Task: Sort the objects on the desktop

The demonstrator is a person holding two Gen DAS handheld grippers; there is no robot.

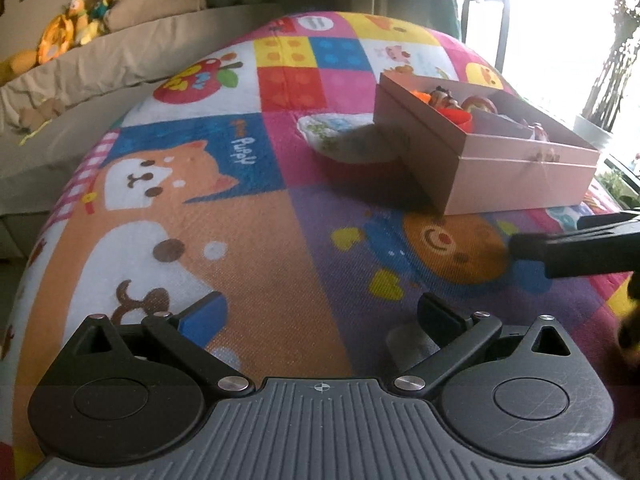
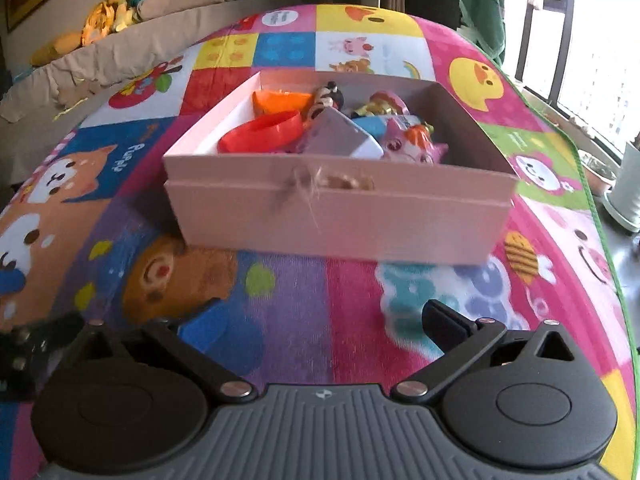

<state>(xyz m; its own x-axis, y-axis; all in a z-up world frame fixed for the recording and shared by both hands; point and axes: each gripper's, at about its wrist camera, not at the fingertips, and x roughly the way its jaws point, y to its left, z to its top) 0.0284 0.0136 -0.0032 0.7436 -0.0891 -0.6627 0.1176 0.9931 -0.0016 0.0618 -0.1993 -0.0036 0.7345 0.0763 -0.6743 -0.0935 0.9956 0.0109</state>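
A pink cardboard box stands on the colourful play mat, straight ahead of my right gripper. It holds a red ring, an orange piece, a small dark-haired figure, a grey-white block and a pink cat toy. My right gripper is open and empty, just short of the box. My left gripper is open and empty over the mat; the box lies ahead to its right. The right gripper shows at the left view's right edge.
A beige sofa with plush toys runs along the mat's far left side. White plant pots stand on the floor to the right by a bright window. A white printed wrapper lies on the mat left of the box.
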